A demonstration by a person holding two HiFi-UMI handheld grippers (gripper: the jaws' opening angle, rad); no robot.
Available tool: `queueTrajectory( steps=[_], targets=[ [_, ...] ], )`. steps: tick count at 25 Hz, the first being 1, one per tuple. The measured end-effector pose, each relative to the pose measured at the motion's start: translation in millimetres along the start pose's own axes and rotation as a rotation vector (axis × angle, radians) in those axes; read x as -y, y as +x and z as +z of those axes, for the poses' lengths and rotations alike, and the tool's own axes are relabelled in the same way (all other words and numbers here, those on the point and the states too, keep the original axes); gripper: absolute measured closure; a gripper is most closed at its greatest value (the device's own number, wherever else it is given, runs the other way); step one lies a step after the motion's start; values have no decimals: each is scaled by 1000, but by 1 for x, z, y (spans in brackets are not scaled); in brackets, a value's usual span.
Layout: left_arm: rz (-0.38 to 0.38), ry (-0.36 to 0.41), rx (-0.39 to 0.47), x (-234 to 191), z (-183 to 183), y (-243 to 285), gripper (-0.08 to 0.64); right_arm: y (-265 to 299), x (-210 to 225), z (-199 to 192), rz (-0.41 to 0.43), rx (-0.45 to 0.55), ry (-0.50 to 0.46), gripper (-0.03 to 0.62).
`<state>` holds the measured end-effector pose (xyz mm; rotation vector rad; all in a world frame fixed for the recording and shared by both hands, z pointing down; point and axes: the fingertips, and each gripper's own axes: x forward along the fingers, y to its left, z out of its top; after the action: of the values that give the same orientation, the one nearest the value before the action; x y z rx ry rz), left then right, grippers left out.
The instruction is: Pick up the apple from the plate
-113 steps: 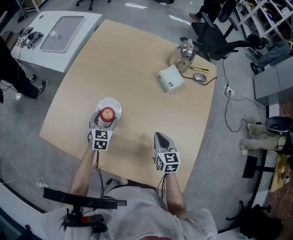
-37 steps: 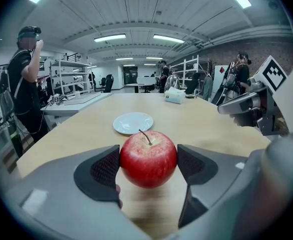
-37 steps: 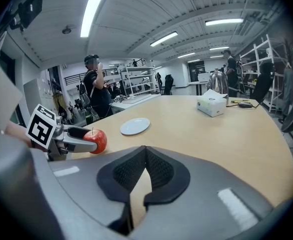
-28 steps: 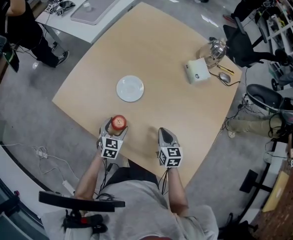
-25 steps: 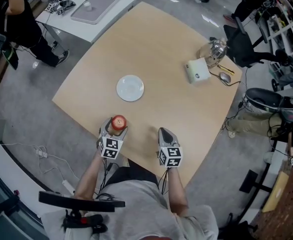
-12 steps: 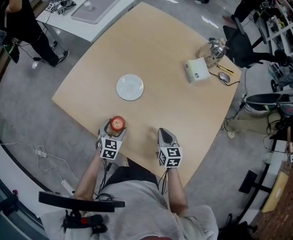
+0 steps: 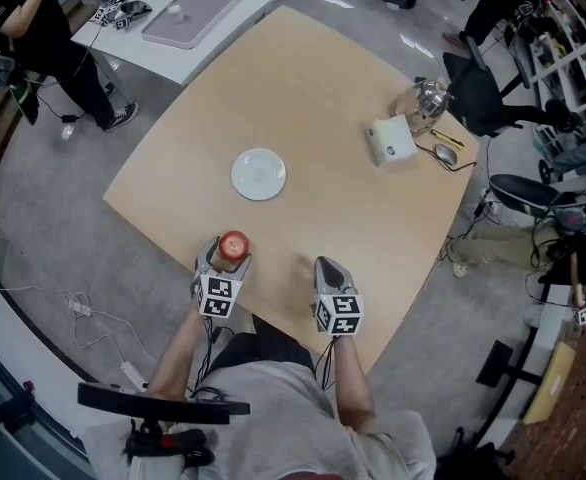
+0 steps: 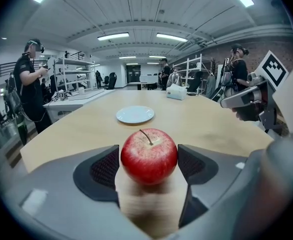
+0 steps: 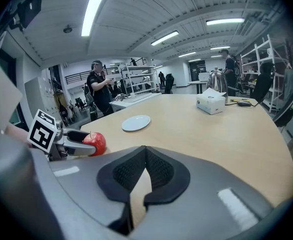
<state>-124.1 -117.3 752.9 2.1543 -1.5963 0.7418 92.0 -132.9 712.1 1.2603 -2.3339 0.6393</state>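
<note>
A red apple point(image 7: 234, 245) sits between the jaws of my left gripper point(image 7: 231, 252), which is shut on it above the table's near edge. In the left gripper view the apple point(image 8: 149, 155) fills the gap between both black pads point(image 8: 105, 167), stem up. The white plate point(image 7: 258, 174) lies bare farther out on the table, also seen as the plate point(image 8: 135, 114) beyond the apple. My right gripper point(image 7: 326, 271) hangs beside the left one, its pads point(image 9: 159, 169) closed together on nothing. From the right gripper view the apple point(image 9: 95, 143) shows at left.
A white tissue box point(image 7: 391, 141), a glass kettle point(image 7: 423, 101) and a mouse point(image 7: 445, 154) stand at the table's far right. A white side table point(image 7: 178, 13) and a person point(image 7: 13, 28) are at the upper left. An office chair point(image 7: 473, 78) is beyond the table.
Since the earliest frame the left gripper has carried the apple off the plate toward the near edge. Over the last second both grippers hold almost still.
</note>
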Motion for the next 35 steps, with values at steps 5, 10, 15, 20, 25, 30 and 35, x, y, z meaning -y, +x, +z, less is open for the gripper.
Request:
queueTrajectory(
  steps=[5,10,15,20,25,30,35],
  targets=[
    [-2,6,17,1,4,-1,173,-3,0,1,-4,9,0,586],
    [-15,-5,23,6,7,-5,173,-5,-3,3,-3,16,-1,586],
    [-2,1,43,4,13,-12,176,-8,-5,5,-5,28,-1,586],
    [-2,-29,67,0,20,-21,196,-11,-7,8,-11,39,-1,586],
    [13,-46,103,-4,33,-33,238,-16,-9,13,-11,53,-2,586],
    [22,-49,135,0,44,-44,289,-23,-9,15,-12,63,-8,586],
    [27,-62,157,2,56,-53,329,-29,-8,26,-11,80,-22,586]
  ],
)
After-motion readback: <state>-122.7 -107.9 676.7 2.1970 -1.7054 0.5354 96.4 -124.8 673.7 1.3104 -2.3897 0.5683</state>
